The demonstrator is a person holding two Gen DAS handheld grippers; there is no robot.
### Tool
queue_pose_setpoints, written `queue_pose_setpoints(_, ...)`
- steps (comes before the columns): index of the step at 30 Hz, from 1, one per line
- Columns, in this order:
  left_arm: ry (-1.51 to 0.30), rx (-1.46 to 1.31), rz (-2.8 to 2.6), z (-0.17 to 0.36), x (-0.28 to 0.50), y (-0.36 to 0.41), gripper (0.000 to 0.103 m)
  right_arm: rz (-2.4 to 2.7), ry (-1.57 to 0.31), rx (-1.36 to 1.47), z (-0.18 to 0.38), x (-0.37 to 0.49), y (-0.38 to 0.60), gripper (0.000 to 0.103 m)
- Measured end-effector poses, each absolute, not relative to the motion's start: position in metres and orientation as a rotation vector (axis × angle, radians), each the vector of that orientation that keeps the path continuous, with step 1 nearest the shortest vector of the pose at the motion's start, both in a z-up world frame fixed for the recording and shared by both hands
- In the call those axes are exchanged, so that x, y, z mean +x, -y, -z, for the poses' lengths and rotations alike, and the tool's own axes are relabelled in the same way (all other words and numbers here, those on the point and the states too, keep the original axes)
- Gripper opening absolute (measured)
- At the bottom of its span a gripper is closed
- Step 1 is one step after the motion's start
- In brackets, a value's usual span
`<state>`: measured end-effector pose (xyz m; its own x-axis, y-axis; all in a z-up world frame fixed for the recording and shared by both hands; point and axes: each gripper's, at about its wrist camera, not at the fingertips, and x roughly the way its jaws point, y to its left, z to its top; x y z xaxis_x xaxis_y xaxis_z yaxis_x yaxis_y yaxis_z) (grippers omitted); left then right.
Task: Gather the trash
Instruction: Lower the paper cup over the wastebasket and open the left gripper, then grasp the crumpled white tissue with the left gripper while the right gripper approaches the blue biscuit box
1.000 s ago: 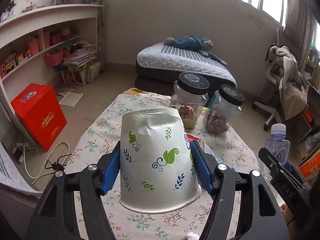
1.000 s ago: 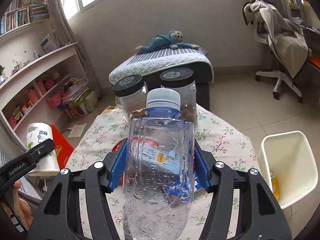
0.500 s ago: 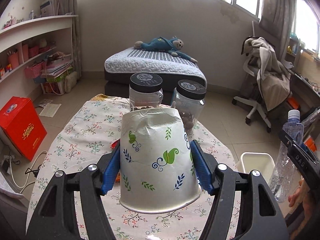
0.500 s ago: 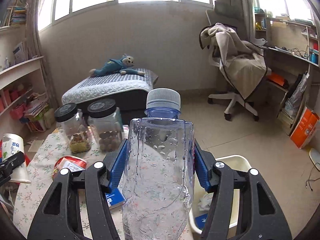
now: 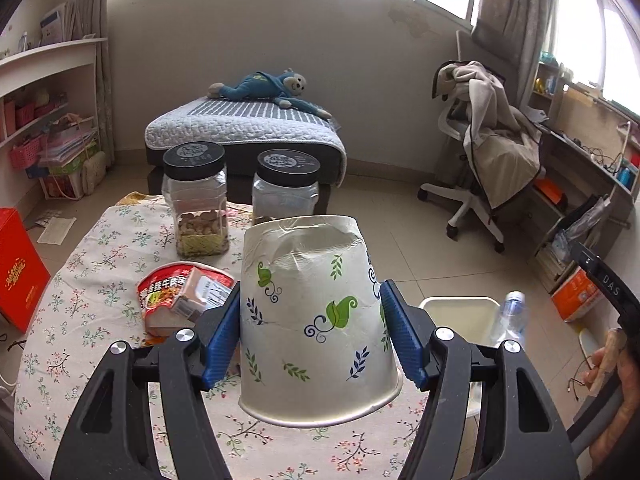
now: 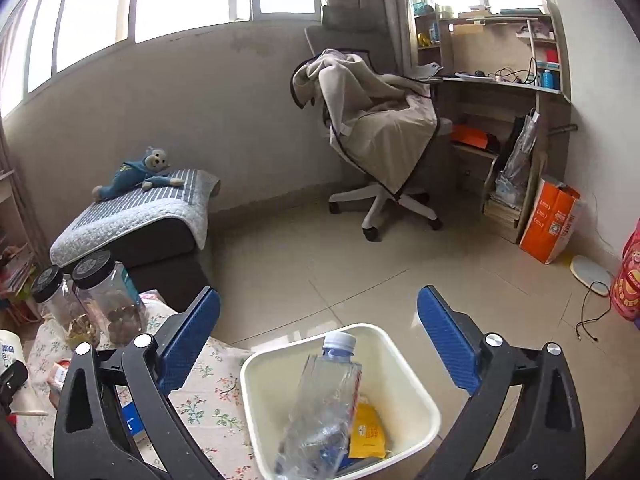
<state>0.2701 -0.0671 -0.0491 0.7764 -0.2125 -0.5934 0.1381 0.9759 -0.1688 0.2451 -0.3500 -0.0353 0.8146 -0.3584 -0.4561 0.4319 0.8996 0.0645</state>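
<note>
My left gripper (image 5: 311, 332) is shut on an upside-down white paper cup (image 5: 316, 320) with leaf prints, held above the floral-cloth table (image 5: 92, 332). My right gripper (image 6: 318, 340) is open and empty above the cream trash bin (image 6: 424, 404). A clear plastic bottle (image 6: 324, 400) with a blue-grey cap lies tilted inside the bin on a yellow wrapper (image 6: 368, 432). The bin (image 5: 456, 312) and bottle (image 5: 510, 318) also show in the left wrist view, right of the table. A red instant-noodle packet (image 5: 180, 292) lies on the table.
Two black-lidded clear jars (image 5: 195, 200) (image 5: 286, 192) stand at the table's far side. A bed with a blue plush monkey (image 5: 264, 88) lies beyond. An office chair (image 6: 380, 136) draped in a blanket and a desk stand on the right. A red box (image 5: 16, 276) sits on the floor, left.
My right gripper swung right over the bin, opened and let go of the bottle, which now lies in the bin. My left gripper turned right, still holding the cup.
</note>
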Motion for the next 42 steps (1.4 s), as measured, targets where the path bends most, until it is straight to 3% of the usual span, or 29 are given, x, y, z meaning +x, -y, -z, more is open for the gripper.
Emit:
queue_pose_setpoints(9, -0.721, -0.085, 0.331, 0.063, 0.266, 0.16, 0.066, 0.581, -0.417, 0.171, 0.024, 0.213, 0.409, 0.096)
queue_pose_setpoints(20, -0.681, -0.007, 0.459, 0.034, 0.261, 0.287, 0.067, 0.675, -0.376, 0.355, 0.017, 0.175, 0.483, 0.096)
queue_pose_setpoints(24, -0.709, -0.007, 0.482, 0.035, 0.267, 0.317, 0.076, 0.71, -0.358, 0.413, 0.017, 0.159, 0.502, 0.096)
queue_pose_setpoints(25, -0.725, -0.014, 0.482, 0.036, 0.268, 0.321, 0.085, 0.714, -0.355, 0.424, 0.017, 0.155, 0.506, 0.096)
queue_pose_setpoints(27, -0.742, -0.042, 0.476, 0.038, 0.268, 0.322, 0.089, 0.715, -0.355, 0.428, 0.018, 0.151, 0.51, 0.096)
queue_pose_setpoints(42, -0.824, -0.068, 0.205, 0.071, 0.24, 0.241, 0.094, 0.589, -0.466, 0.264, 0.019, 0.17, 0.464, 0.096)
